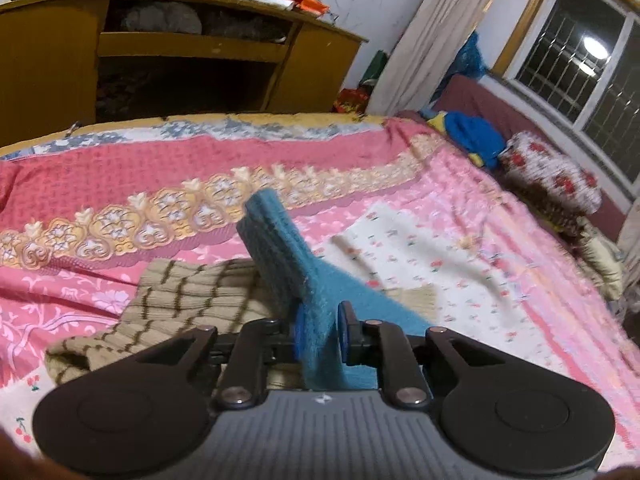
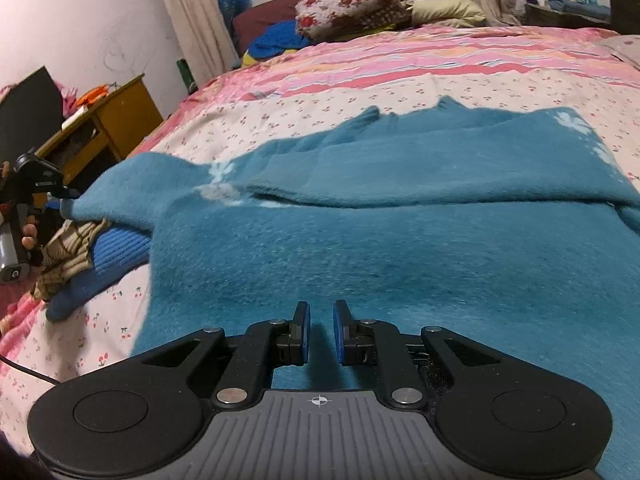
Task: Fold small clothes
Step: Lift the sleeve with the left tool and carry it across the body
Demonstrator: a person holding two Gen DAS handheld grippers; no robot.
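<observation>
My left gripper point(image 1: 319, 334): black linkage arms, two round black discs at the near corners, grey ribbed housing between them.
Its pads point(image 1: 343, 330): blue, oval, on black mounts.
Its screws: silver round pivots on the links, two larger ones near the housing.
Its marking: small white emblem at the far edge of the housing.
My right gripper point(image 2: 321, 330): same black arms, discs and grey ribbed body.
Its pads point(image 2: 340, 330): blue faces.
Its marking: white crosshair on the housing.
Cable point(image 2: 24, 370): thin, black, at the near left.
Left gripper seen from the right wrist point(image 2: 38, 178): black, with small white lettering.
</observation>
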